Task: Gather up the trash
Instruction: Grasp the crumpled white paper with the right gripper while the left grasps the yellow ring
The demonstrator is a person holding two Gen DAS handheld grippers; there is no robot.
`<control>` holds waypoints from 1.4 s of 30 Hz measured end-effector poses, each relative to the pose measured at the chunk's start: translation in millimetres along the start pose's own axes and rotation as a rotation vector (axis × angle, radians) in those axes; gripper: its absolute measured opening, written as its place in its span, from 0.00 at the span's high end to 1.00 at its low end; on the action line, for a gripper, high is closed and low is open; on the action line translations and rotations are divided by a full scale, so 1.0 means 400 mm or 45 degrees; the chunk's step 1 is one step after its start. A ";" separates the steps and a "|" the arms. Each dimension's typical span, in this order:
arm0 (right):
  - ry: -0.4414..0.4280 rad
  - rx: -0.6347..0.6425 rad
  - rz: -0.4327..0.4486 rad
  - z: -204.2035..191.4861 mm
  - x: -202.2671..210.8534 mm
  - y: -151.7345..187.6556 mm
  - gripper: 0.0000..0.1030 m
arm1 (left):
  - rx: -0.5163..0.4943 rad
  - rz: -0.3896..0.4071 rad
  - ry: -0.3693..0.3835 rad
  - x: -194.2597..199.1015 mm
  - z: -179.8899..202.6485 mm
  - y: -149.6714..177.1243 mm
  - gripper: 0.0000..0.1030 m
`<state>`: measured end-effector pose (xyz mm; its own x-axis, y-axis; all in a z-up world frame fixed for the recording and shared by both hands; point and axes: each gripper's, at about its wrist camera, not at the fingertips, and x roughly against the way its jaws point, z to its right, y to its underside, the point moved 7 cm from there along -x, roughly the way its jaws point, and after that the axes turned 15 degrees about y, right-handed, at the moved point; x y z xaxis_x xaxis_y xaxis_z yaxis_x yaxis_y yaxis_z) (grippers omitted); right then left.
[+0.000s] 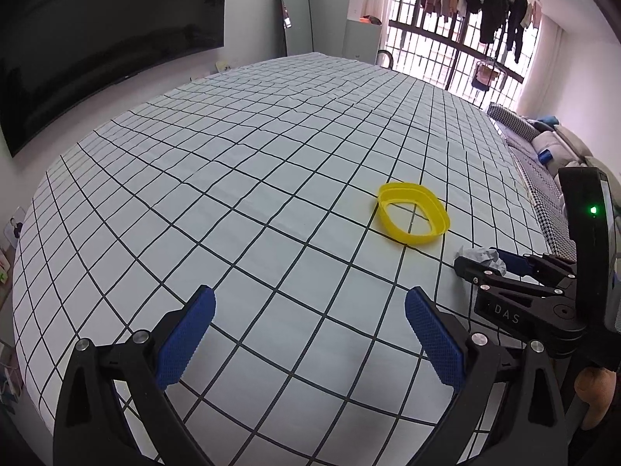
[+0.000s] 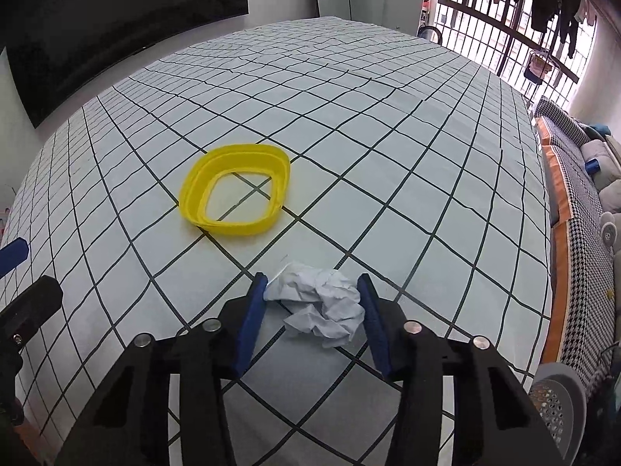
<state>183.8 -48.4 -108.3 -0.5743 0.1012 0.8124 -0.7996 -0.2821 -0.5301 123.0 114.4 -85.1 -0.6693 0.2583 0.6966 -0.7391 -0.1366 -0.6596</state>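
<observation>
A bedroom, with a big dark TV (image 1: 108, 39) on the wall at upper left, a barred window (image 1: 458, 31) hung with laundry at upper right, and a bed under a pale checked sheet (image 1: 233, 178) filling most of both views. In the right wrist view the crumpled paper (image 2: 320, 308) sits low in the centre of the frame, right between the blue pads of the right gripper (image 2: 315, 303). The pads stand on either side of the wad, touching or all but touching it, so it looks bracketed and probably lightly pinched, though I cannot tell how firm the hold is. The paper has no real long axis; it is a lumpy ball, slightly wider across the jaws than along them. Beyond it, toward the upper left of that frame, lies the yellow ring (image 2: 236, 190), flat on the sheet and apart from the wad. In the left wrist view the left gripper (image 1: 310, 334) hangs at the bottom of the frame with its jaws spread wide and nothing between them, the paper (image 1: 481, 258) off at centre right. The right side is plainly the nearer one, and I would judge that closing and lifting falls to it.
</observation>
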 end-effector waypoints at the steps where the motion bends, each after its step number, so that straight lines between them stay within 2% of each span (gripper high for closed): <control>1: -0.001 0.003 0.005 0.000 0.001 0.001 0.62 | -0.002 0.000 0.002 0.003 0.003 0.001 0.06; 7: -0.021 -0.030 0.011 0.020 0.012 0.013 0.65 | -0.019 -0.013 0.003 -0.008 0.024 -0.002 0.06; 19: 0.011 -0.193 0.055 0.149 0.089 0.088 0.65 | -0.101 -0.064 0.041 -0.057 0.112 -0.035 0.06; 24: 0.036 -0.248 0.069 0.200 0.108 0.121 0.65 | -0.152 -0.091 0.038 -0.105 0.152 -0.053 0.06; 33: 0.017 -0.359 0.086 0.274 0.144 0.179 0.65 | -0.205 -0.147 0.014 -0.184 0.189 -0.089 0.06; 42: -0.021 -0.405 0.096 0.305 0.153 0.198 0.65 | -0.185 -0.202 -0.002 -0.258 0.191 -0.115 0.06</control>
<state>106.8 -180.9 -70.7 -0.6332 0.0751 0.7704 -0.7711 0.0246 -0.6362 220.1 21.0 -105.2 -0.5458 0.2641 0.7953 -0.8166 0.0453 -0.5754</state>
